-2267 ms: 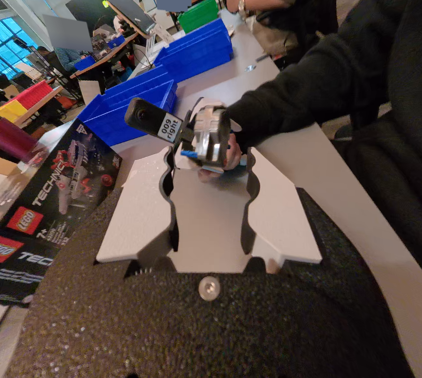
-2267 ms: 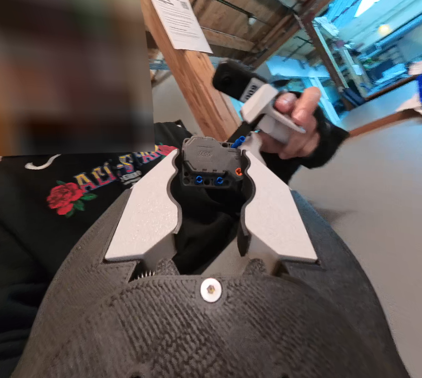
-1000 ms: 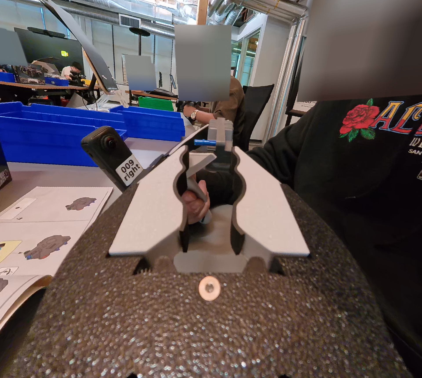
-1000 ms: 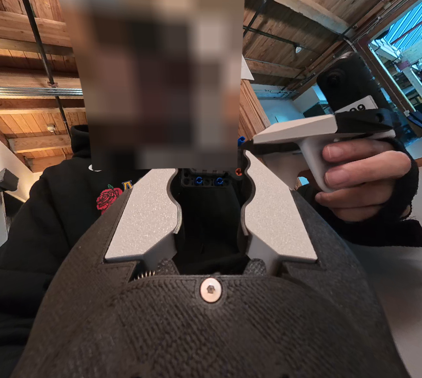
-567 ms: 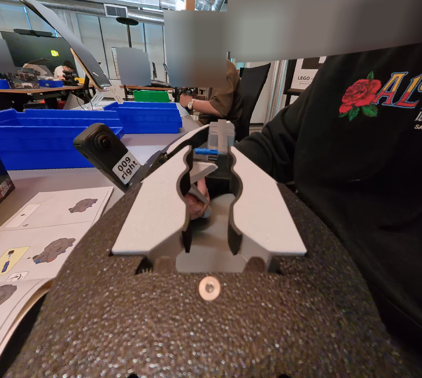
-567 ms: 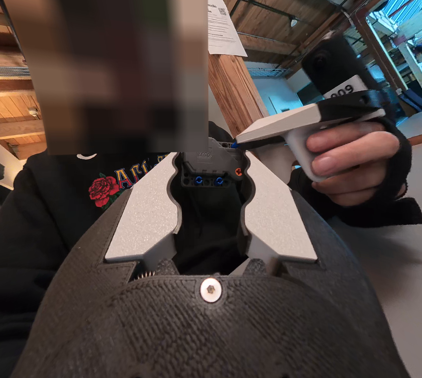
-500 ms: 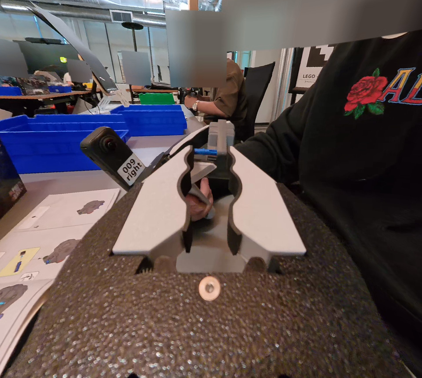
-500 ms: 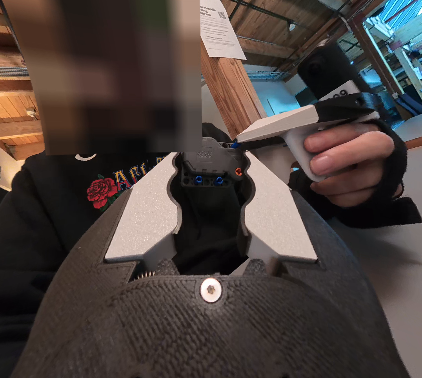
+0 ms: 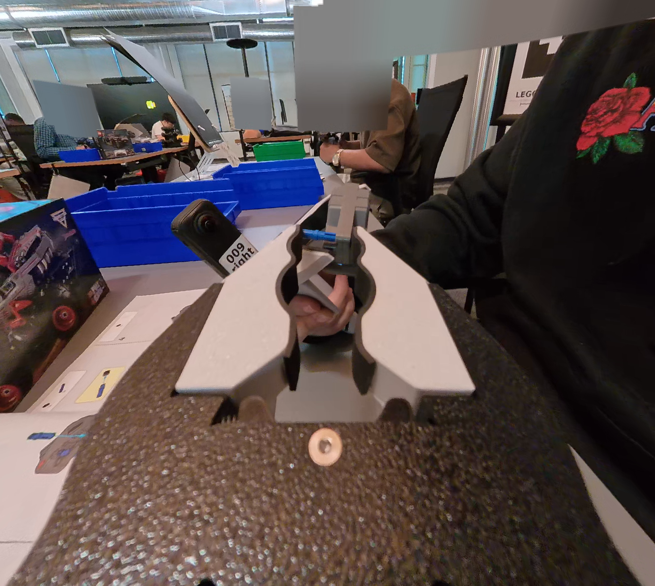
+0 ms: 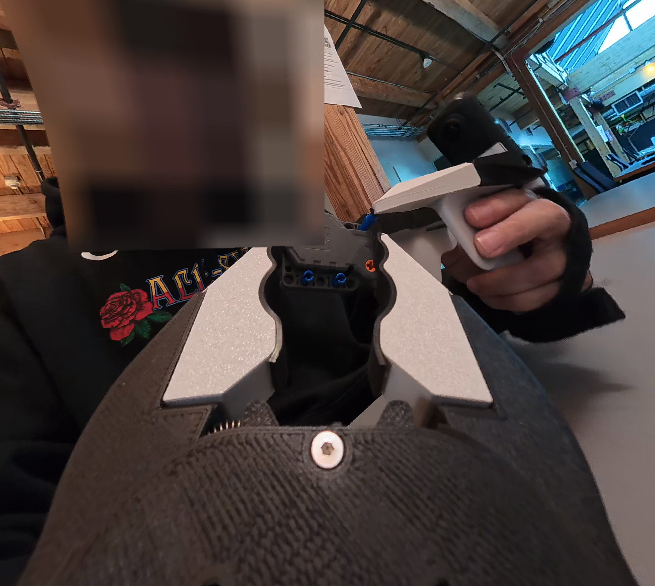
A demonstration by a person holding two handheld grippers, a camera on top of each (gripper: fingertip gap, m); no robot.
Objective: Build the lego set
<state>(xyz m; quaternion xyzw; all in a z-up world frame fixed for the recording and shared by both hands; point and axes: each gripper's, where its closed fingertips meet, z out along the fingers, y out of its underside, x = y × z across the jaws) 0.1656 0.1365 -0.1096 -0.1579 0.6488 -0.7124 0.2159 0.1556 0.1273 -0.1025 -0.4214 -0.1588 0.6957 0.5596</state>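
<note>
My right gripper [image 10: 326, 250] is shut on a dark grey Lego assembly [image 10: 324, 262] with blue pins and an orange one in its holes, and holds it up off the table. A blue pin [image 9: 317, 235] sticks out of the assembly's side [image 9: 345, 214]. My left gripper [image 9: 326, 237] has closed in around this spot. Its left fingertip is at the pin's free end and its right fingertip is against the grey assembly. In the right wrist view the left gripper's tip [image 10: 377, 211] touches the blue pin [image 10: 368, 221]. The pin's seat is hidden.
A Lego box [image 9: 39, 285] stands at the left on the grey table [image 10: 620, 356]. An open instruction booklet [image 9: 141, 321] lies beside it. Blue bins [image 9: 152, 225] stand behind. The person's black sweatshirt [image 9: 567, 250] is close on the right. Other people sit at far tables. My two grippers' fingertips are within a few centimetres of each other.
Both grippers have risen from the table and the left jaws have narrowed around the pin and assembly. Over the last half second the hold is the same and the views have only shifted slightly.
</note>
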